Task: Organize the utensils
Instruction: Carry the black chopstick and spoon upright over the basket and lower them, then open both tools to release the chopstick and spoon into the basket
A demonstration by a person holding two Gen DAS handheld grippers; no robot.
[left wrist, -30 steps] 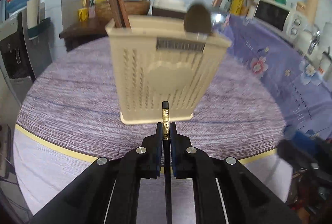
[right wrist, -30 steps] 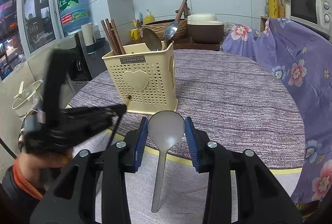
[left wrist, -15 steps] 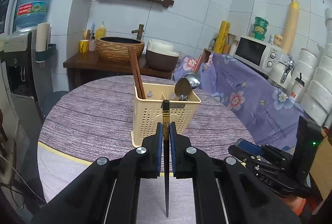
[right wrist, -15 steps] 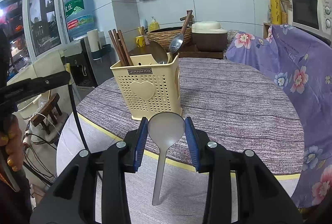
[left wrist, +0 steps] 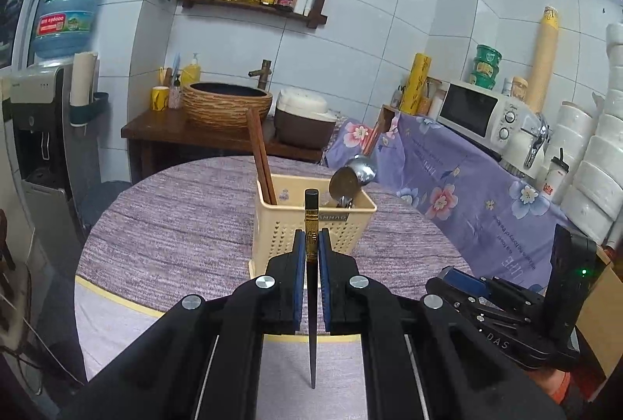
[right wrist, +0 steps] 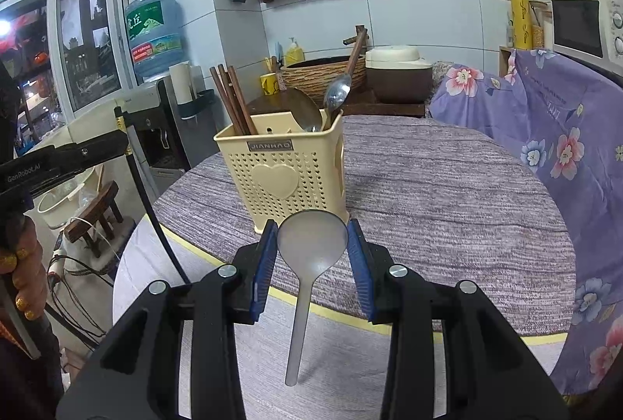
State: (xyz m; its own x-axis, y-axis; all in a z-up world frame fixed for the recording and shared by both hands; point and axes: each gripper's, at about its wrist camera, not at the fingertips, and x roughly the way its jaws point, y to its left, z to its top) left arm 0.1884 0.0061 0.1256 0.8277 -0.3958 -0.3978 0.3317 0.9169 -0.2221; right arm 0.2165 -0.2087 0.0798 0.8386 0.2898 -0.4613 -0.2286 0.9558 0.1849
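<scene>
Left gripper (left wrist: pixel 311 252) clamped on a black chopstick (left wrist: pixel 311 225) with a gold band — held above the table edge, short of the cream utensil holder (right wrist: pixel 284 169). In the holder: brown chopsticks (right wrist: pixel 231 101) at left, metal spoons (right wrist: pixel 338 94) at right. Right gripper (right wrist: pixel 312 248) closed on a pale spoon (right wrist: pixel 311 245) by its bowl — just before the holder, over the round table (right wrist: pixel 447 194).

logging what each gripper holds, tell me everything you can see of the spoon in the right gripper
The spoon is pale grey and matte, probably plastic, with a broad round bowl and a slim straight handle. The right gripper is shut on it, a blue-padded finger pressing each side of the bowl. The bowl points forward toward the cream holder; the handle runs back toward the camera. It hangs clear of the table, touching only the fingers.
</scene>
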